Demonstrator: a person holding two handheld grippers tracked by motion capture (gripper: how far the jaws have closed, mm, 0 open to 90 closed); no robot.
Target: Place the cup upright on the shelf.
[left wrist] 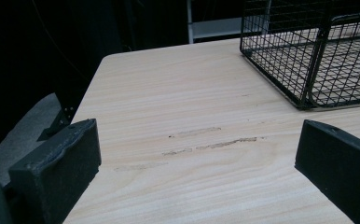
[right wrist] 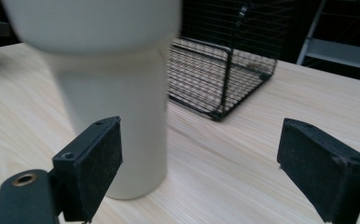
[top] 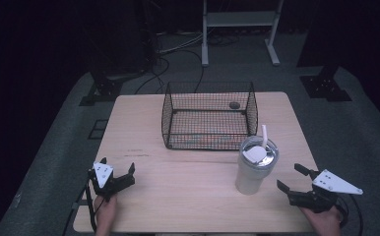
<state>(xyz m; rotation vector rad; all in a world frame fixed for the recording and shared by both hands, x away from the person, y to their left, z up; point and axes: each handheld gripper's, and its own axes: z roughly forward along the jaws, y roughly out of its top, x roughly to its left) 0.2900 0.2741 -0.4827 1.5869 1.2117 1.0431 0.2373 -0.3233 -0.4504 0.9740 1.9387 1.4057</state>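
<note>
Right gripper jaws apart beside upright cream tumbler, straw up.

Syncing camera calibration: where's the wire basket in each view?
High view: wire basket at table centre, toward the far edge, behind the tumbler.
Left gripper view: its corner at upper right.
Right gripper view: upper centre, beyond the tumbler.
Shared landmark: the light wooden table.

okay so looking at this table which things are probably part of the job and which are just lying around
Likely in play: tumbler with lid and straw, nearest the open right gripper; wire basket; open left gripper.

Likely just there: small dark object in the basket, too small to identify; white frame on the floor behind.
</note>
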